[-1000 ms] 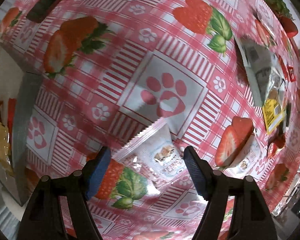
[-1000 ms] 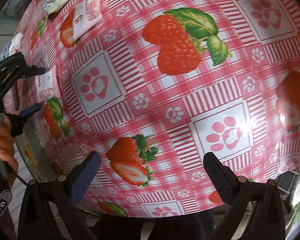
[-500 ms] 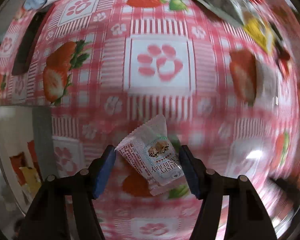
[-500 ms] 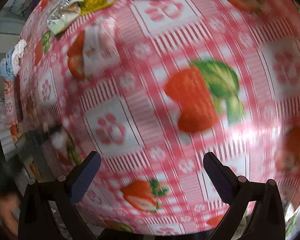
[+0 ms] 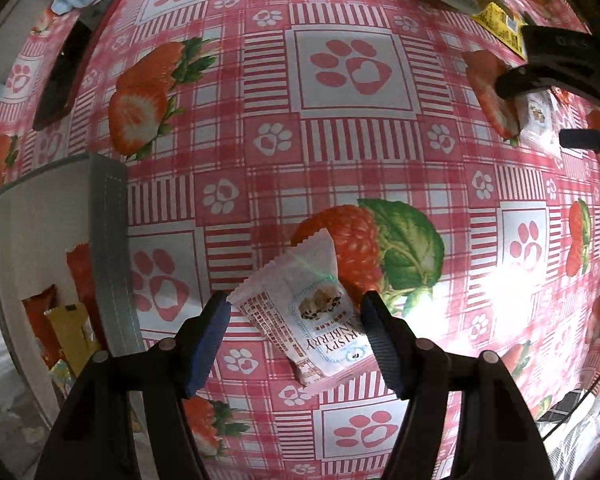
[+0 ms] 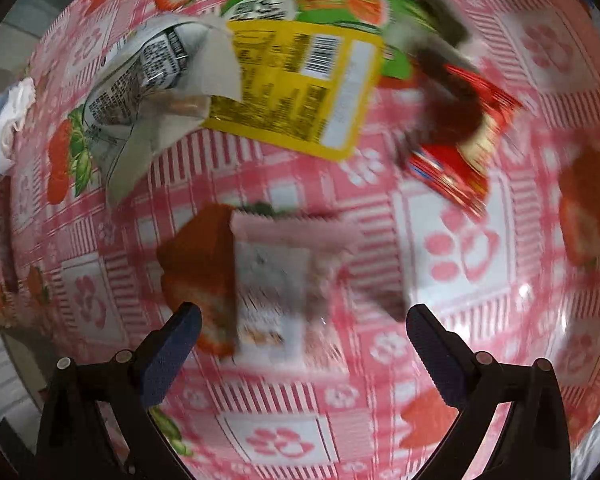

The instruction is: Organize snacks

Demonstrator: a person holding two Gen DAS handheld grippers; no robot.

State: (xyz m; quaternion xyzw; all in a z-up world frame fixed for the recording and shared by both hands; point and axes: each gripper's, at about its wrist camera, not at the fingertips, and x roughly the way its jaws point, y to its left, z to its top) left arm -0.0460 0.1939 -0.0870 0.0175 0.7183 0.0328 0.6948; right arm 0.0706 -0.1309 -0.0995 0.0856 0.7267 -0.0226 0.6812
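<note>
pink-and-white checked tablecloth with strawberries and paw prints, white cranberry packet between left gripper blue pads, grey box left of it, yellow packet and red wrapper ahead of right gripper

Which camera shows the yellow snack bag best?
The right wrist view shows it best. The yellow snack bag lies large near the top there, its barcode and print showing, with a grey packet over its left end. The left wrist view catches only a small yellow piece far off, by the right gripper.
</note>
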